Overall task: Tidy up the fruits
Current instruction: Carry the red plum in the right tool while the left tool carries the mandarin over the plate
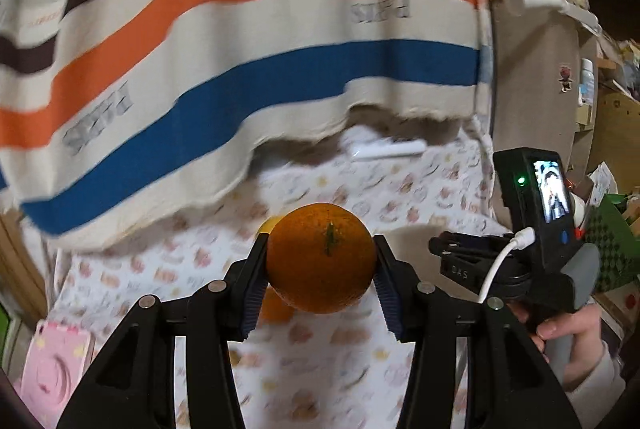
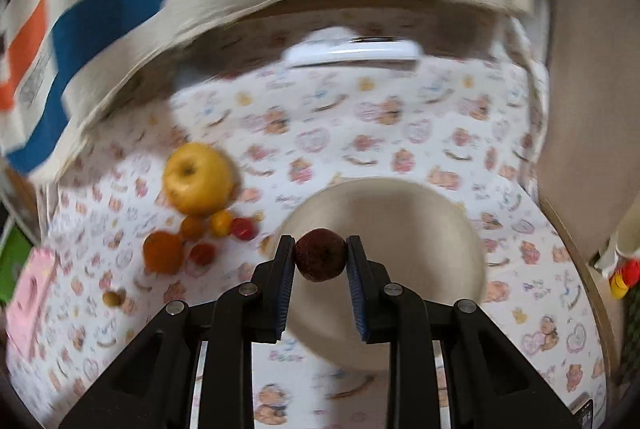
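- We look out over a broad striped cloth (image 1: 248,41) in cream, brown, orange and blue, with "PARIS" printed on it, hanging across the back of both views.
- Below it lies our work surface, a white tablecloth printed with little bears and hearts (image 2: 400,133), covering a round table.
- On that cloth sits a wide cream bowl (image 2: 420,225), just beyond the tip of our right gripper (image 2: 320,261) in the right wrist view.
- Our left gripper (image 1: 320,261) is clamped on a big round orange (image 1: 320,257), stem mark facing us, held up off the cloth; another orange fruit peeks out just below and behind it.
- A yellow apple (image 2: 198,179) rests on the cloth to the left of the bowl, touching a cluster of small fruits.
- In that cluster we spot a small orange mandarin (image 2: 163,252), and beside it several tiny round orange, yellow and red fruits.
- Our right gripper pinches a small dark red, rough-skinned round fruit (image 2: 320,255) between its blue pads, poised in front of the bowl's near rim.
- A flat white device (image 2: 354,53) lies at the far edge, blurred.
- A pink case (image 1: 56,365) sits at the left edge.
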